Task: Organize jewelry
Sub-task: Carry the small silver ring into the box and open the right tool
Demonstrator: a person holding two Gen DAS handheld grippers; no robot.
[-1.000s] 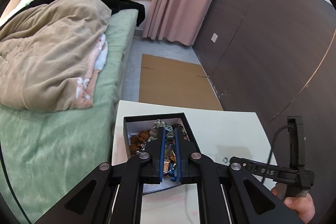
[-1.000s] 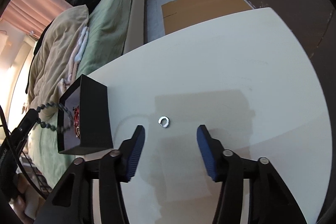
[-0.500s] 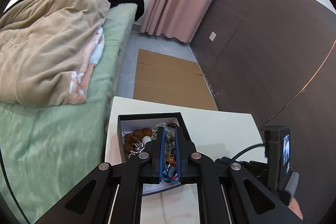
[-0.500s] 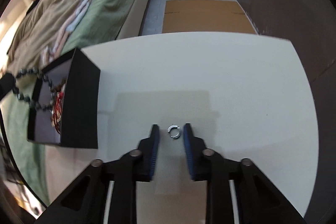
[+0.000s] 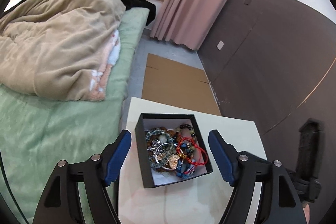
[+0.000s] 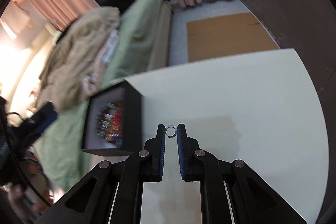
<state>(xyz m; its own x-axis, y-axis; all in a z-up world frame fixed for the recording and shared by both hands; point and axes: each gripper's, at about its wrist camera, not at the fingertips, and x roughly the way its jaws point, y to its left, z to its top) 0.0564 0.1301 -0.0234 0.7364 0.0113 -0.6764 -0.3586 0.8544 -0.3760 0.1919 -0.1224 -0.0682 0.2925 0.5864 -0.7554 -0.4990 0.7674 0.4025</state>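
Note:
A black jewelry box (image 5: pixel 147 161) stands on the white table (image 5: pixel 231 131), filled with a tangle of bead bracelets and chains (image 5: pixel 174 150). My left gripper (image 5: pixel 170 138) is open and empty, its blue fingertips to either side of the box. In the right wrist view my right gripper (image 6: pixel 171 130) is shut on a small silver ring (image 6: pixel 171 131), pinched at its fingertips a little above the table (image 6: pixel 241 98). The box (image 6: pixel 132 119) shows blurred just left of it.
A bed with a green sheet (image 5: pixel 52 129) and a beige blanket (image 5: pixel 52 39) runs along the table's left side. A flat cardboard sheet (image 5: pixel 176 81) lies on the floor beyond the table. A dark wall (image 5: pixel 273 56) stands to the right.
My left gripper has let go of the bead string and opened wide over the box. My right gripper has closed on the silver ring and lifted it off the table.

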